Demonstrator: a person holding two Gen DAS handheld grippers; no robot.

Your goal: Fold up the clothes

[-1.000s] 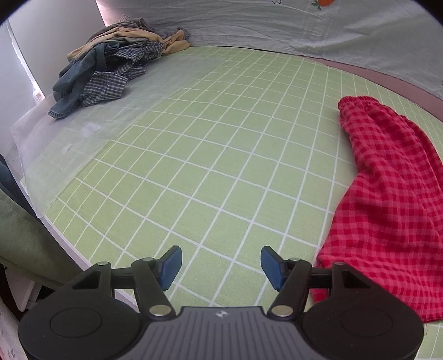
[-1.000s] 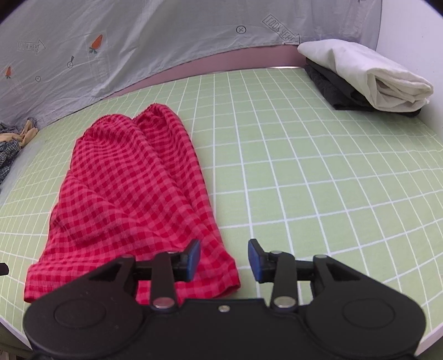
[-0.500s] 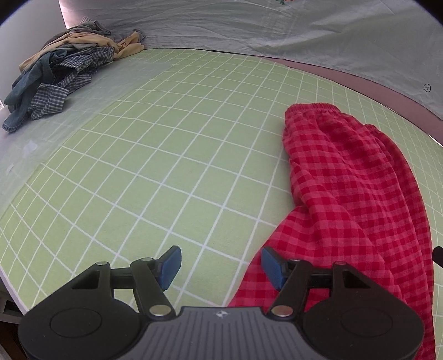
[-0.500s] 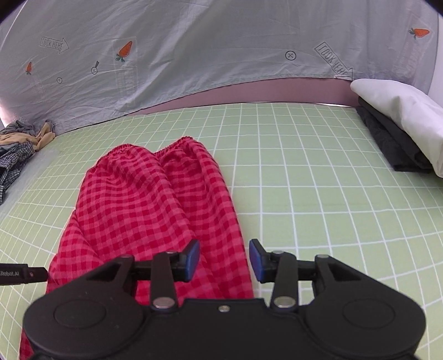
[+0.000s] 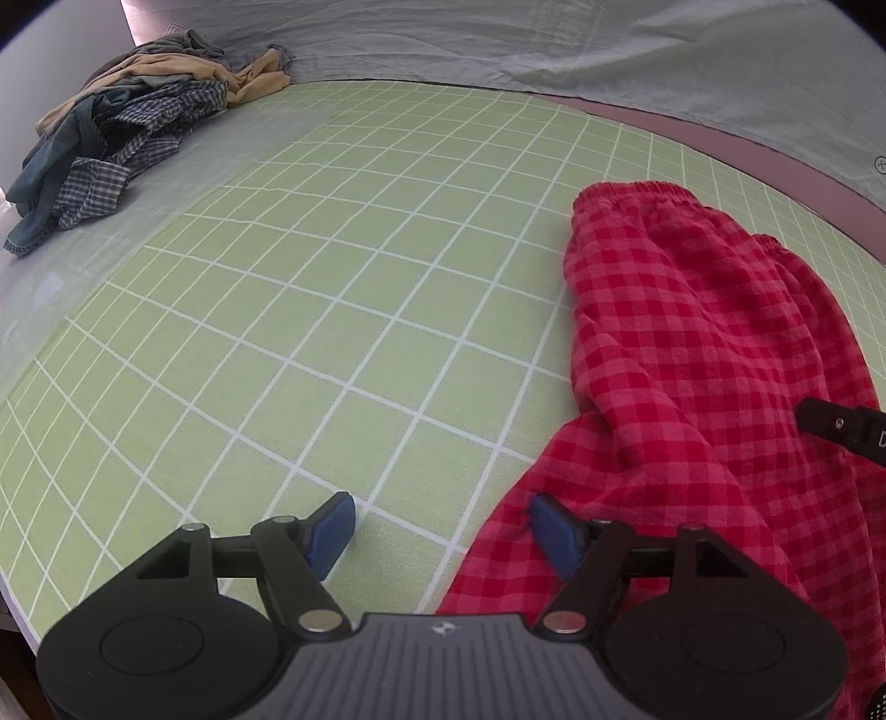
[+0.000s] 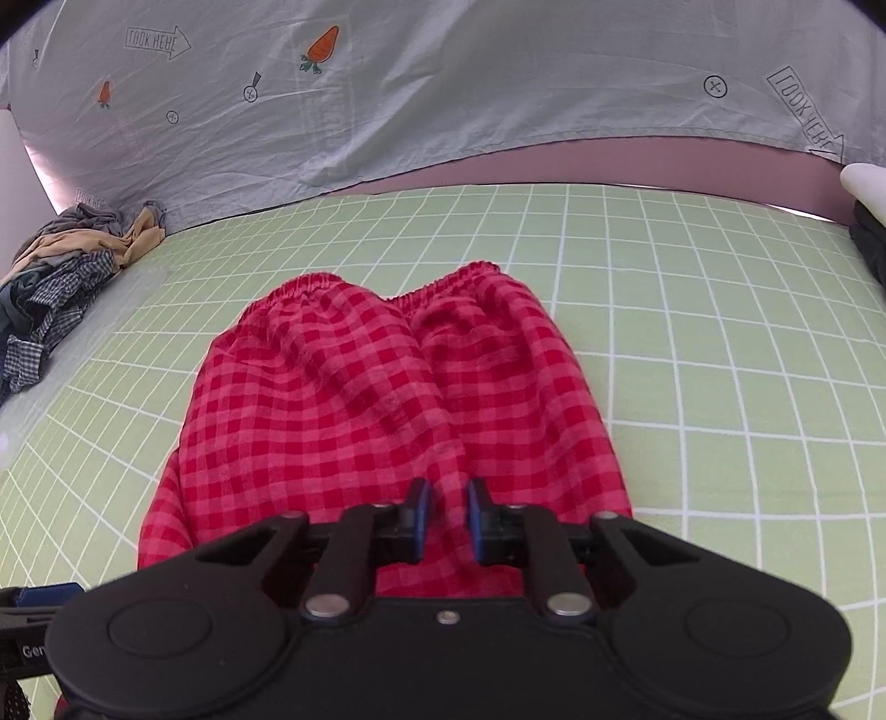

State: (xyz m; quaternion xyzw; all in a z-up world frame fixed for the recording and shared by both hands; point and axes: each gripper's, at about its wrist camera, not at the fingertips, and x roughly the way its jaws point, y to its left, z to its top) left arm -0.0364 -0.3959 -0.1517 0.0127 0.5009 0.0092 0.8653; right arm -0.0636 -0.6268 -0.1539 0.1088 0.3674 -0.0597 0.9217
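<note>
The red checked shorts [image 6: 387,399] lay flat on the green gridded worktop [image 5: 332,310], elastic waistband at the far end. The right tongs [image 6: 444,512] stood narrow, pinching a fold of the shorts' near hem. The left tongs [image 5: 443,529] stood wide at the hem's left corner, one pad [image 5: 554,534] over the fabric.

A green mat [image 5: 310,310] with a white grid covers the work surface, and a pale translucent sheet [image 5: 83,260] overlaps its left side. Behind it a mauve band [image 6: 637,163] runs along the far edge, with a light grey cloth backdrop [image 6: 443,83] hanging above, printed with small carrots [image 6: 320,49], arrows reading "LOOK HERE" [image 6: 158,41] and little circled crosses [image 6: 715,86].
</note>
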